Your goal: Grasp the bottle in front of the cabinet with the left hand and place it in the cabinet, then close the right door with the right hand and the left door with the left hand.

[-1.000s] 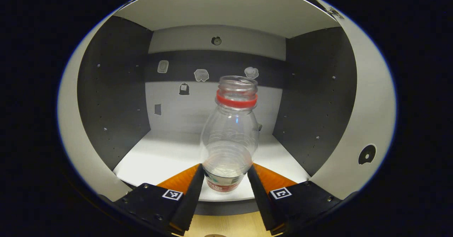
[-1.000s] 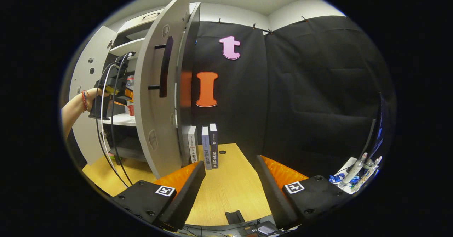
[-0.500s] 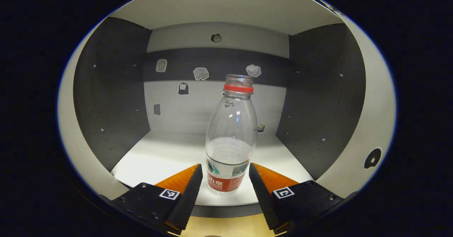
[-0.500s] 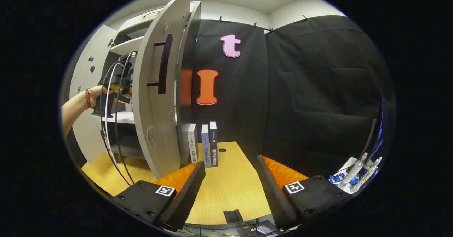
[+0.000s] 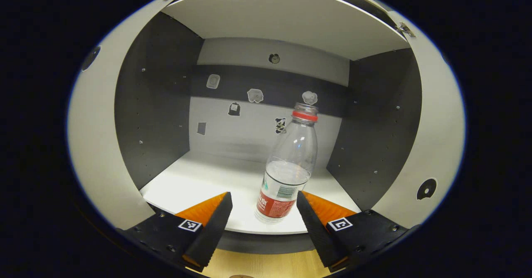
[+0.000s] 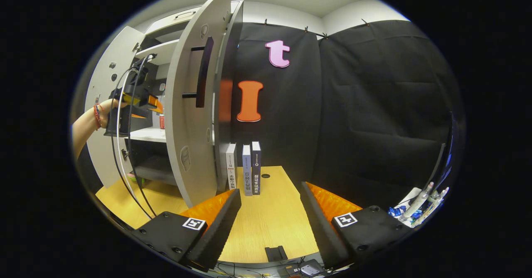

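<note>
Bottle: The clear plastic bottle, uncapped, with a red neck ring and a red label band, stands on the white shelf inside the cabinet, near the front edge and toward the right side wall. In the left gripper view it leans a little to the right.

Left tongs: My left tongs are spread apart at the mouth of the cabinet. The bottle's base shows between the two fingers; the right one sits just beside the label, and I see a gap on the left.

Left hand: In the right gripper view my left hand, a red band at the wrist, reaches in from the left and holds the left tongs level at shelf height, pointed into the cabinet, with cables drooping from them toward the tabletop.

Right tongs: My right tongs are wide apart, holding nothing, low over the wooden tabletop and well apart from the cabinet.

Right door: The right door stands open, edge-on to my right tongs, its dark bar handle facing them.

Left door: The left door is swung open too, behind my left forearm.

Books: Three books stand upright on the tabletop just beside the right door's lower edge.
</note>
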A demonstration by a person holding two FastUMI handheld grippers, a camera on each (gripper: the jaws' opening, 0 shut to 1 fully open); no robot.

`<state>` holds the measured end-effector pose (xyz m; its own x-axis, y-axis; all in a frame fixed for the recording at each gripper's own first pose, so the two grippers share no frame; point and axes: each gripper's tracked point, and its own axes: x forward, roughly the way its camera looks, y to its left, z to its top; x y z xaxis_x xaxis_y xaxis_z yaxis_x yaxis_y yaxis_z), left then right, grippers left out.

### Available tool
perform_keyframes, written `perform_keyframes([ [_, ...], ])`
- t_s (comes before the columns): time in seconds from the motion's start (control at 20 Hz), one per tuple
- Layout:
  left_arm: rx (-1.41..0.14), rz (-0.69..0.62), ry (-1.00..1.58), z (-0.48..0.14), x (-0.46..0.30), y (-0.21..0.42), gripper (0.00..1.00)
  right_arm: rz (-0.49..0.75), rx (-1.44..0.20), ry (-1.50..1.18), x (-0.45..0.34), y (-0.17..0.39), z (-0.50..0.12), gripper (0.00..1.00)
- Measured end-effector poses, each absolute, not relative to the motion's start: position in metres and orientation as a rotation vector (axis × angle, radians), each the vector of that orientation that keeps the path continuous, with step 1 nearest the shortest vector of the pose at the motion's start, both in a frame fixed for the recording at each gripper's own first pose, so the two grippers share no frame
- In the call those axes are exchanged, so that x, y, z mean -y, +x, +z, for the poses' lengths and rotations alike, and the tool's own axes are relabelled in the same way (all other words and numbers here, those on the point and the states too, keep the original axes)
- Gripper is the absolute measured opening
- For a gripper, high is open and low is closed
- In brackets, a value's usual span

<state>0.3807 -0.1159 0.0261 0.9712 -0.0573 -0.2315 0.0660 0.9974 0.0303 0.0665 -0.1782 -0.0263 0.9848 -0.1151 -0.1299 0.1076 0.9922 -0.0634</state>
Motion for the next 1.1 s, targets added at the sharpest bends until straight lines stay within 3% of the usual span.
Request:
perform_keyframes([
  [0.45,-0.135,-0.045,0.019,0.056,0.094,0.284,0.95,-0.008,-0.132,-0.056,0.165,0.101,-0.023,0.97],
  [0.8,-0.105,-0.032,-0.036,0.056,0.049,0.202,0.95,-0.056,-0.125,-0.004,0.136,0.115,-0.019,0.96],
  [0.95,-0.086,0.033,-0.035,0.058,0.015,0.177,0.95,-0.073,-0.112,0.008,0.121,0.116,-0.016,0.96],
  [1.1,-0.076,-0.002,-0.005,0.061,0.007,0.160,0.95,-0.099,-0.092,0.001,0.112,0.117,-0.013,0.96],
])
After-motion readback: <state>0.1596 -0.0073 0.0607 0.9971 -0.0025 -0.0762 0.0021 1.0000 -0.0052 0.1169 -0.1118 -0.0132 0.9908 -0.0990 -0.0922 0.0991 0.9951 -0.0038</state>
